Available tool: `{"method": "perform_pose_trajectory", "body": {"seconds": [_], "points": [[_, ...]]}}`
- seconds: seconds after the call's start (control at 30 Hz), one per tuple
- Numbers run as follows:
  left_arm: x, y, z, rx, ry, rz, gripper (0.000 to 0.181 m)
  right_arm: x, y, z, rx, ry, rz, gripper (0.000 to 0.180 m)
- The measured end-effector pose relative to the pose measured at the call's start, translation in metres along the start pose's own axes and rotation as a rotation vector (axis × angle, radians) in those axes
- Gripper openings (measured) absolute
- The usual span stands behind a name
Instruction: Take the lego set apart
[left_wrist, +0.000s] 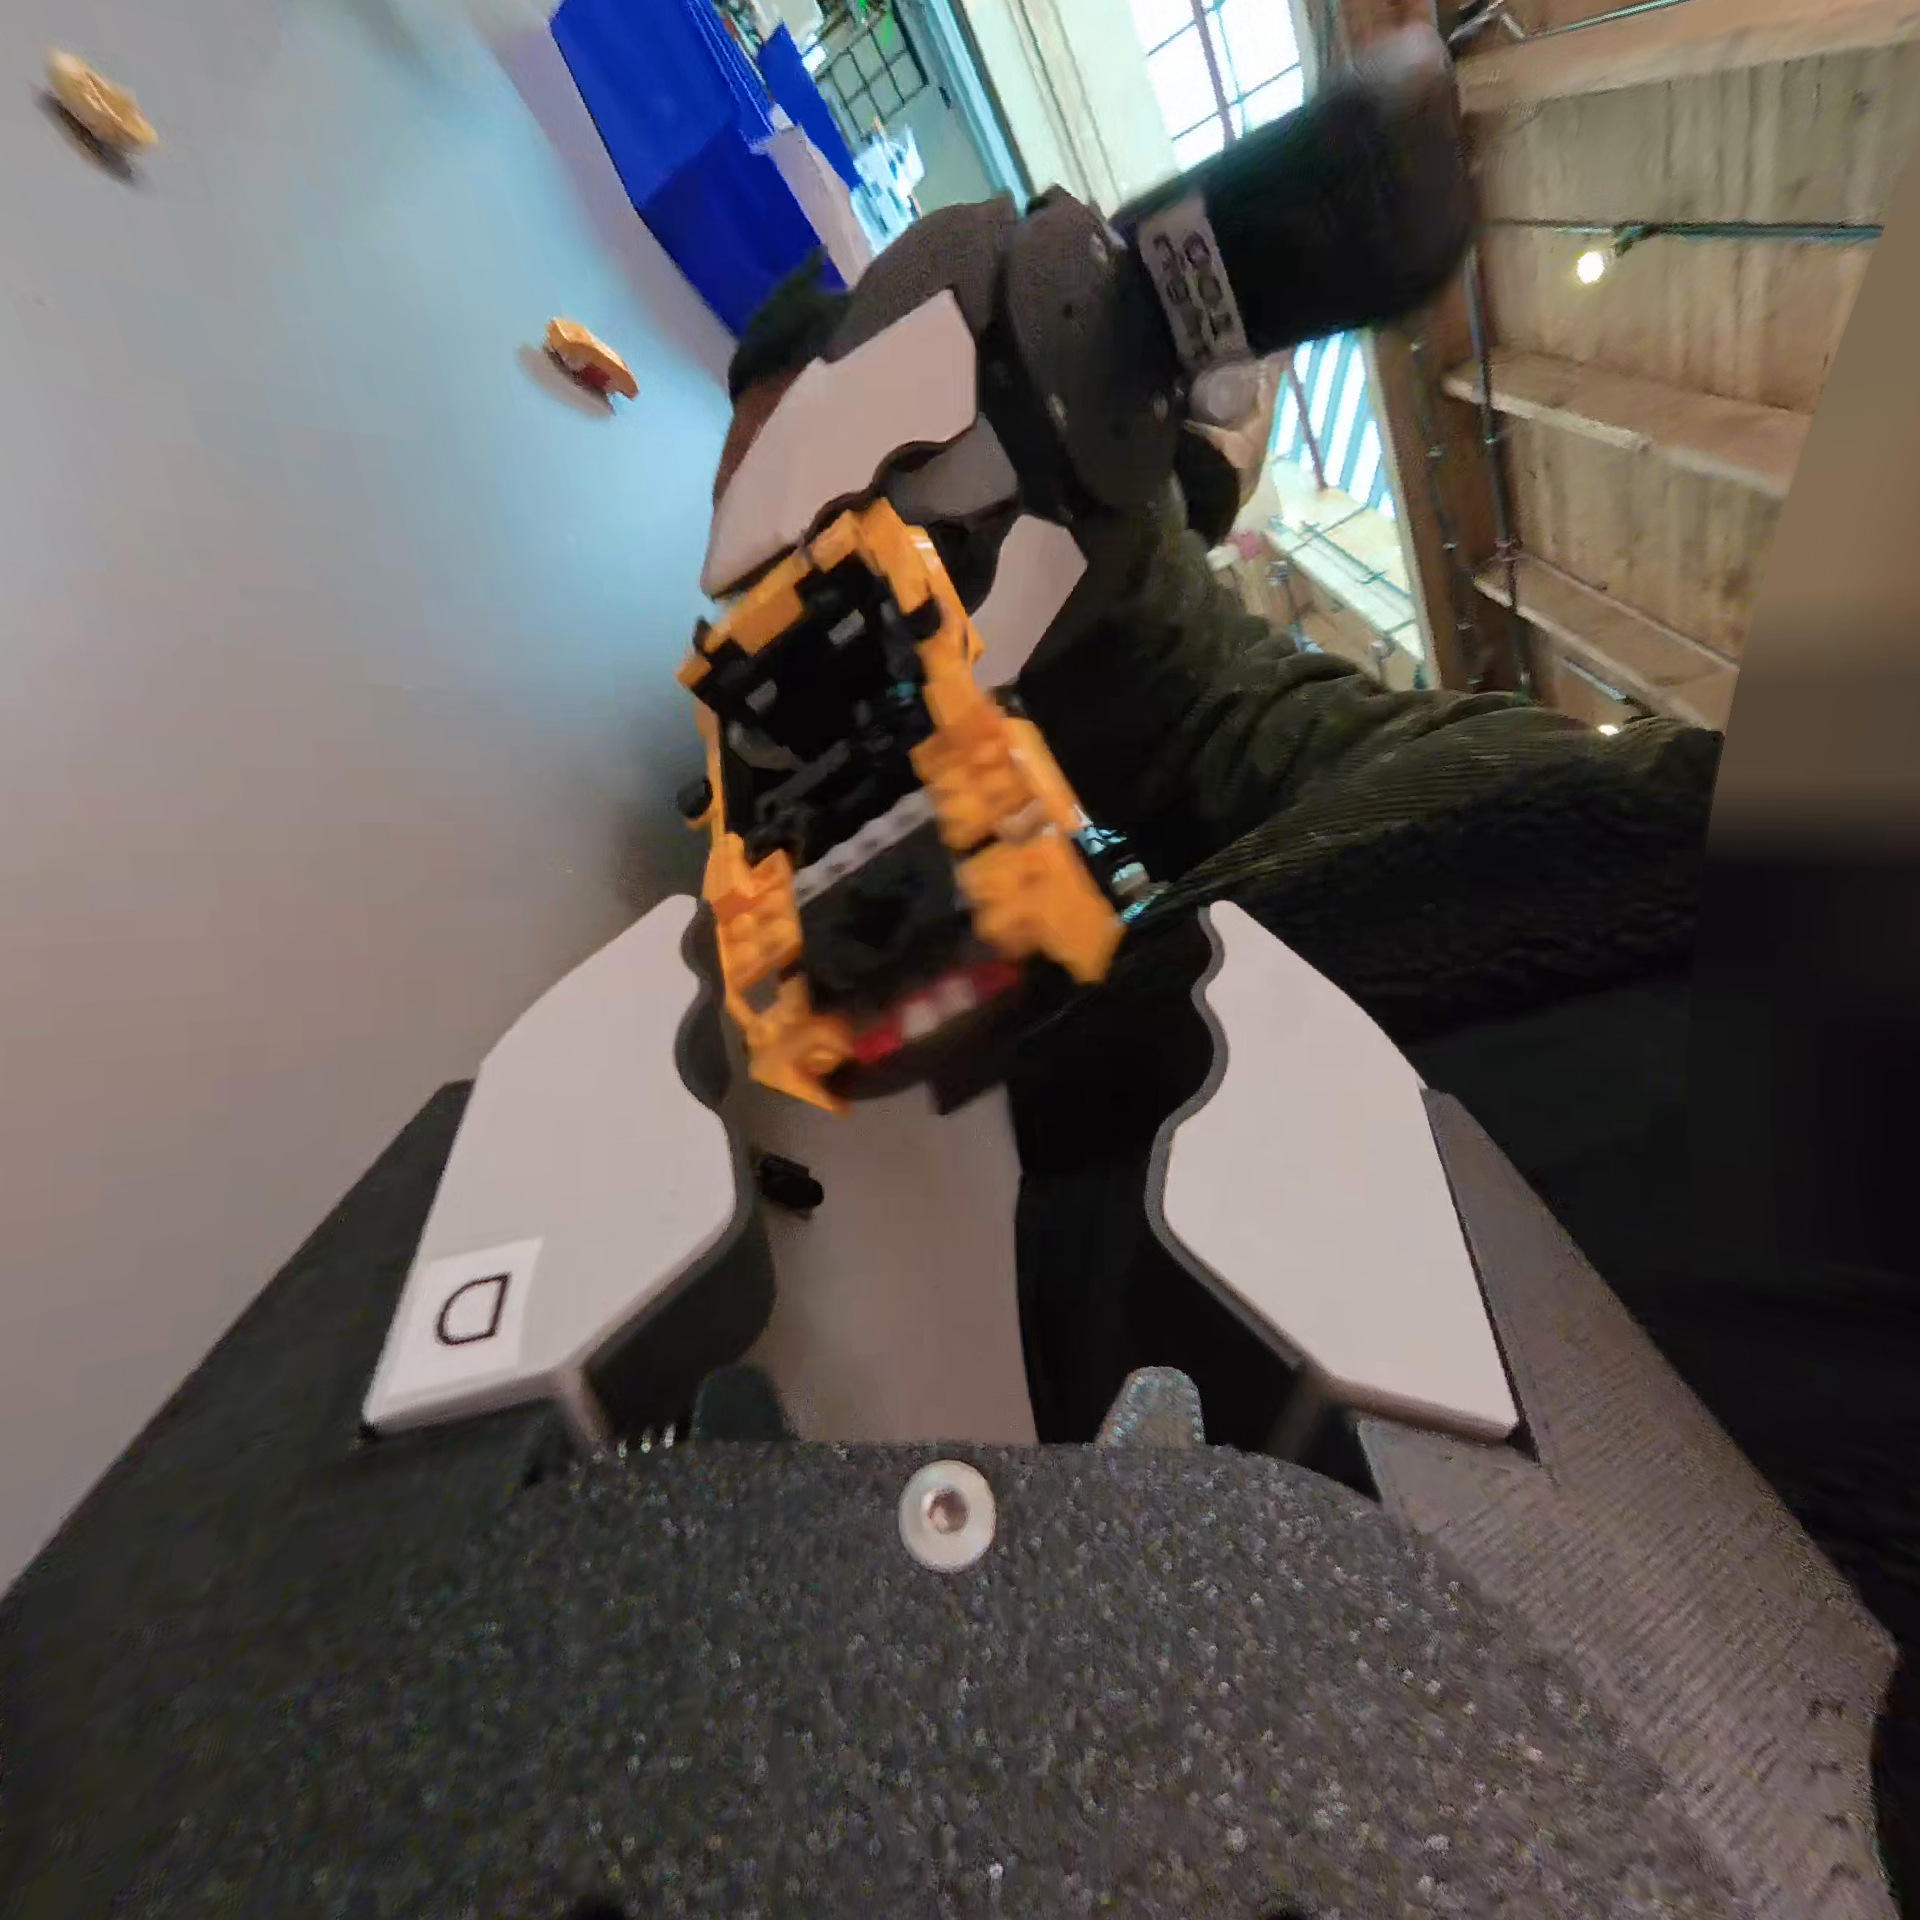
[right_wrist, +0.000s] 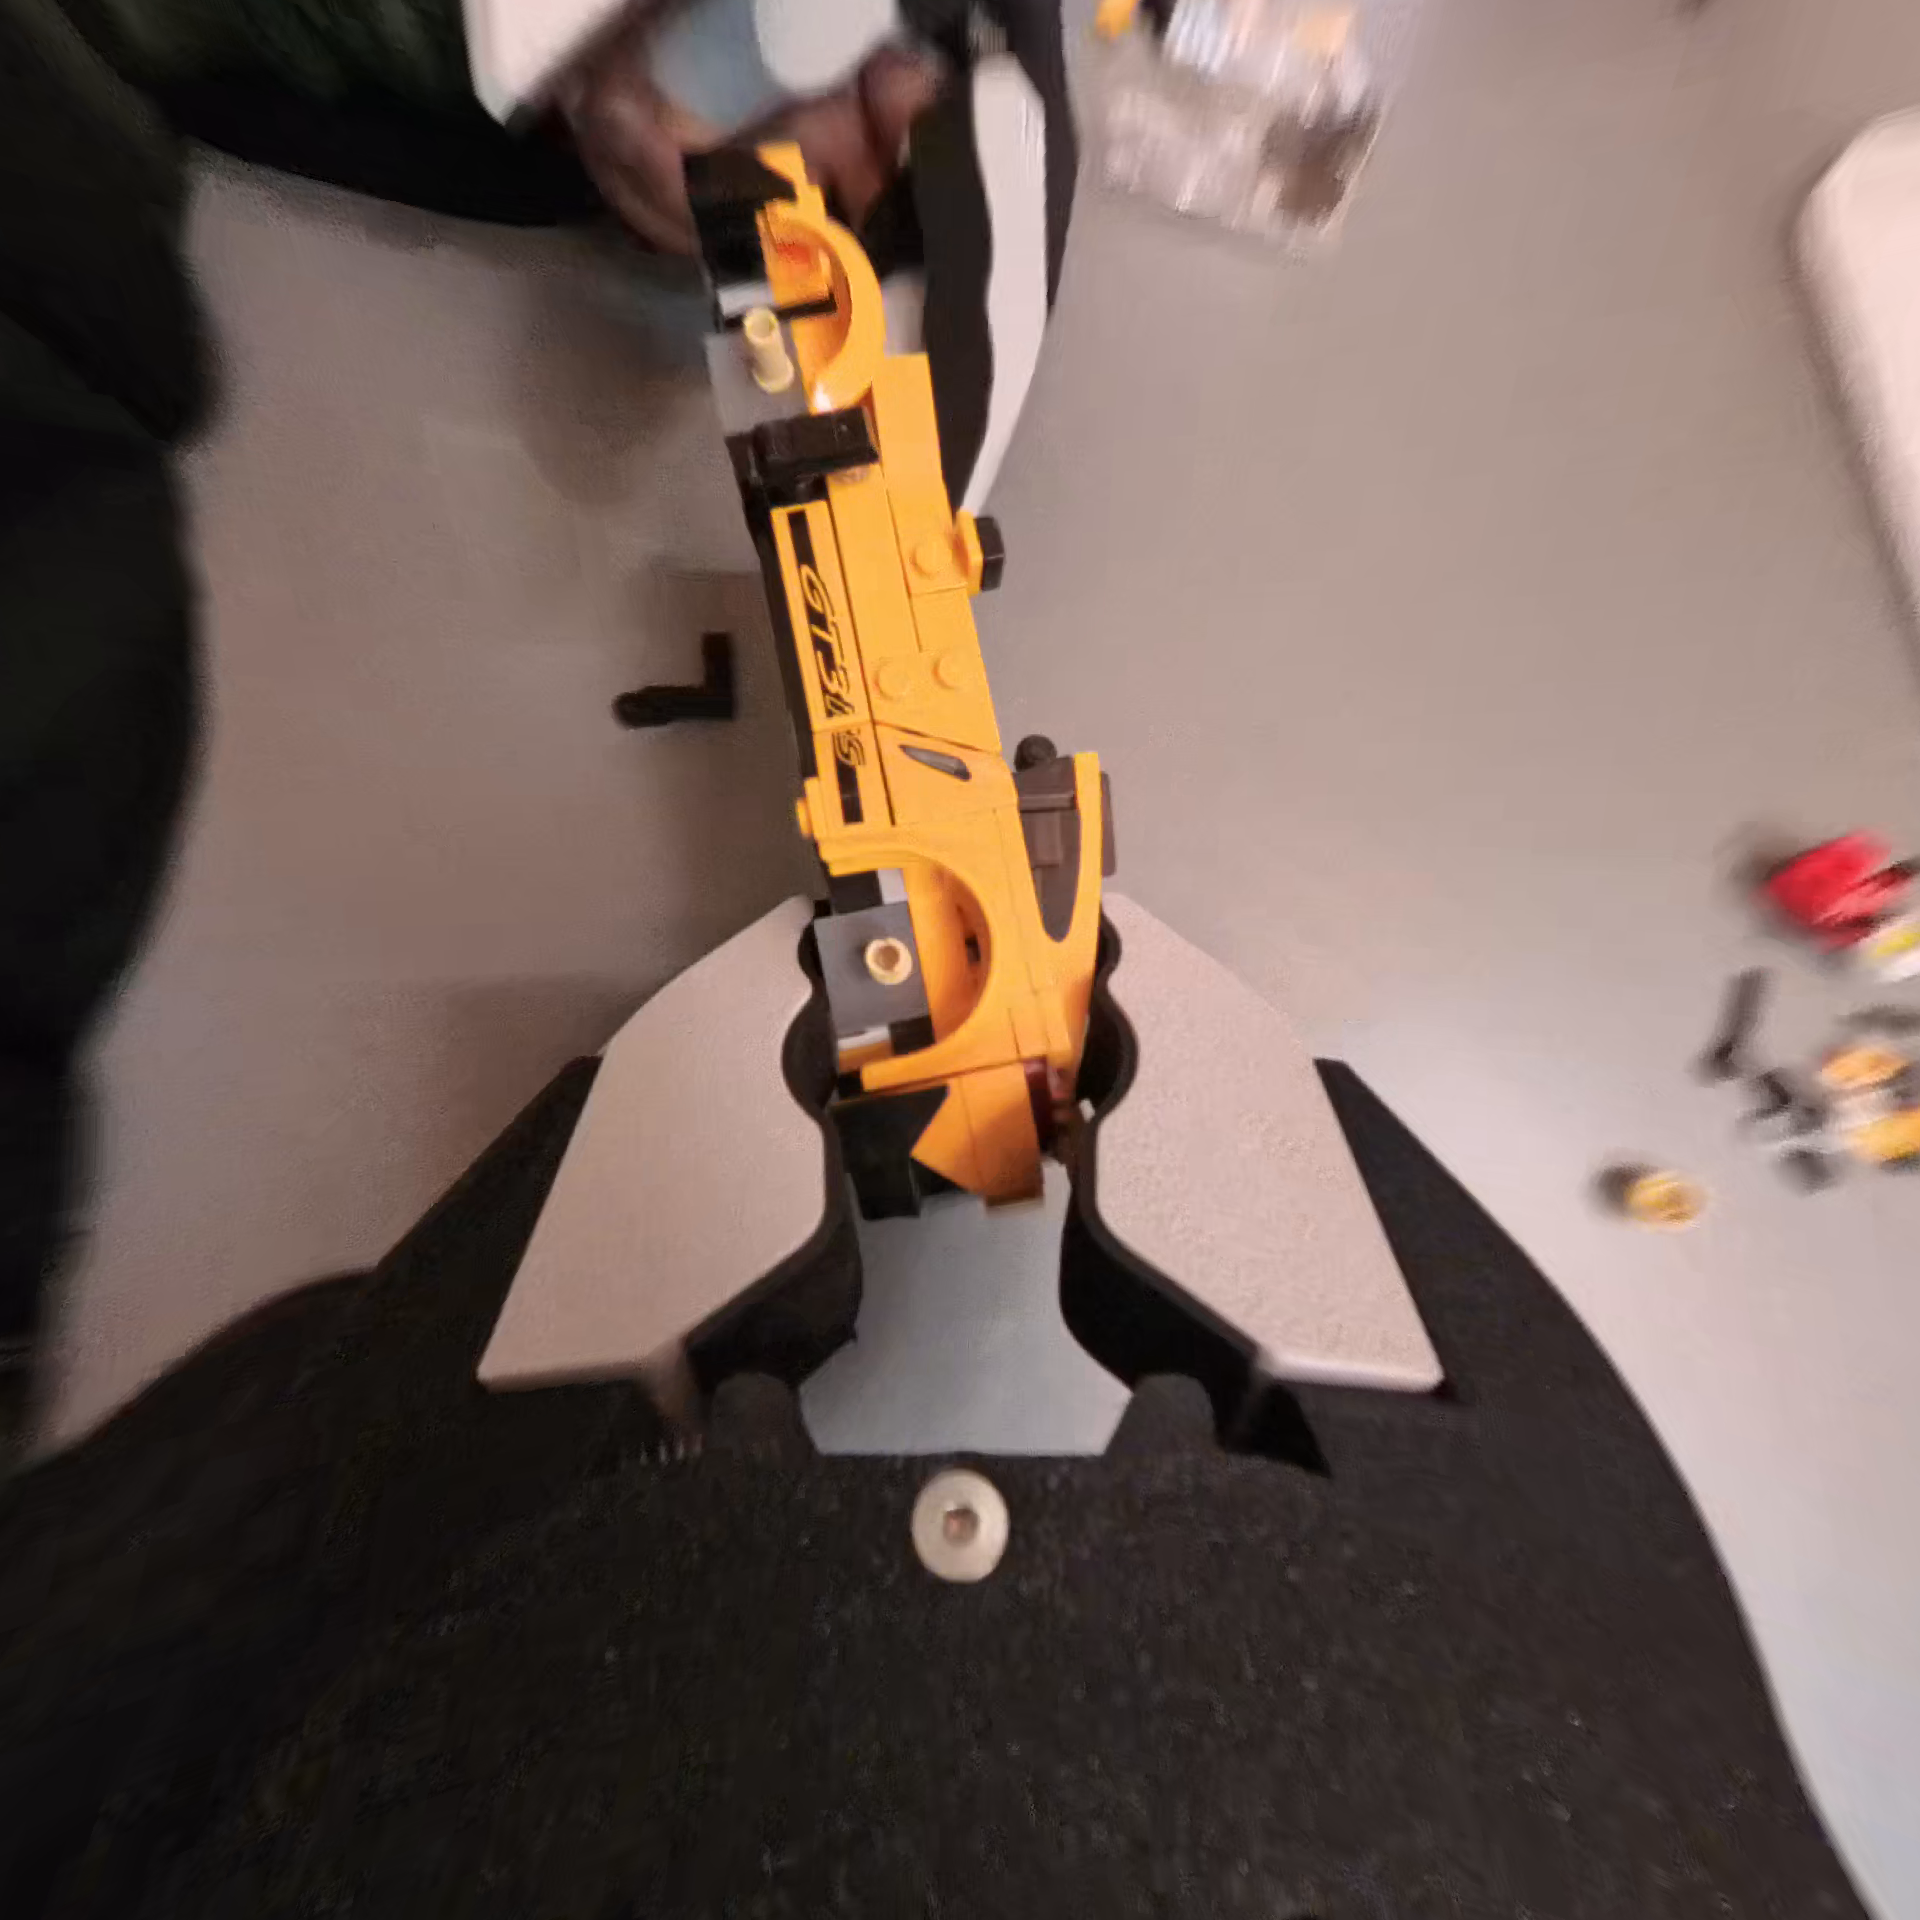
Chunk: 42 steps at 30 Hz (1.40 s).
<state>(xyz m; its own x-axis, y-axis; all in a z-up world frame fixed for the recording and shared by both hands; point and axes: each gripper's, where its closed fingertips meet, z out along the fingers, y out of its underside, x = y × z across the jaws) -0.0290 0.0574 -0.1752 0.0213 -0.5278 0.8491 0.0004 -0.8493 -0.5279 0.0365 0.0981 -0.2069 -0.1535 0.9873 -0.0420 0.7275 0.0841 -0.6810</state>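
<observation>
Nearest in the right wrist view, your right claw (right_wrist: 956, 1023) had its two flat grey plates, edged in black rubbery scallops, clamped on one end of the lego car (right_wrist: 894, 665). The car was a long body of glossy orange-yellow bricks with black trim, studs along its top and a rounded wheel arch with no wheel in it, only a tan axle pin. It stood lifted above the smooth pale grey counter (right_wrist: 1351, 623), stretching away from the claw.

In the left wrist view, your left claw (left_wrist: 951, 997) sat with its grey plates spread wide apart around the car's red-striped end (left_wrist: 914, 1023), and I could not tell whether they touched it. The car (left_wrist: 883, 790) showed its underside there, a black core framed in orange bricks. The claw's black housing looked coarse and grainy. Beyond the car, the right claw (left_wrist: 883, 488) gripped the far end, with a dark green ribbed sleeve (left_wrist: 1351, 790) behind it.

On the counter beside the car lay a small black L-shaped piece (right_wrist: 681, 691). Farther to the right sat a blurred scatter of loose parts (right_wrist: 1818, 1039), red, black and yellow. Farther still, a blurred clear bag of pieces (right_wrist: 1236, 114) lay on the counter.
</observation>
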Motion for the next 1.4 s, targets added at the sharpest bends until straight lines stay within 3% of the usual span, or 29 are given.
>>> {"method": "perform_pose_trajectory", "body": {"seconds": [0.2, 0.37, 0.47, 0.63, 0.73, 1.0, 1.13, 1.23, 1.4], "points": [[-0.005, -0.010, -0.017, 0.051, -0.097, 0.068, 0.081, -0.021, 0.034, 0.000, -0.113, -0.418, 0.612, 0.045], [-0.011, -0.013, -0.024, 0.068, -0.179, 0.111, 0.076, -0.011, 0.039, -0.007, -0.070, -0.418, 0.720, 0.046], [-0.015, -0.004, -0.015, 0.017, -0.219, 0.151, 0.075, 0.001, 0.034, -0.013, -0.033, -0.277, 0.562, 0.046], [-0.026, 0.012, -0.001, -0.070, -0.309, 0.233, 0.076, 0.025, 0.028, -0.026, -0.057, 0.188, -0.064, 0.045], [-0.031, 0.016, 0.004, -0.095, -0.354, 0.277, 0.077, 0.015, 0.020, -0.023, -0.025, 0.348, -0.327, 0.045], [-0.042, 0.017, 0.007, -0.123, -0.434, 0.381, 0.086, 0.014, -0.001, -0.008, 0.025, 0.551, -0.664, 0.045], [-0.039, 0.011, 0.009, -0.093, -0.367, 0.338, 0.093, 0.018, -0.021, -0.004, 0.038, 0.604, -0.865, 0.045], [-0.036, 0.011, 0.012, -0.106, -0.314, 0.306, 0.086, 0.016, -0.034, 0.000, 0.076, 0.620, -0.928, 0.045], [-0.043, -0.004, 0.009, -0.091, -0.438, 0.402, 0.086, 0.032, -0.031, -0.001, 0.099, 0.712, -0.918, 0.048]]}}
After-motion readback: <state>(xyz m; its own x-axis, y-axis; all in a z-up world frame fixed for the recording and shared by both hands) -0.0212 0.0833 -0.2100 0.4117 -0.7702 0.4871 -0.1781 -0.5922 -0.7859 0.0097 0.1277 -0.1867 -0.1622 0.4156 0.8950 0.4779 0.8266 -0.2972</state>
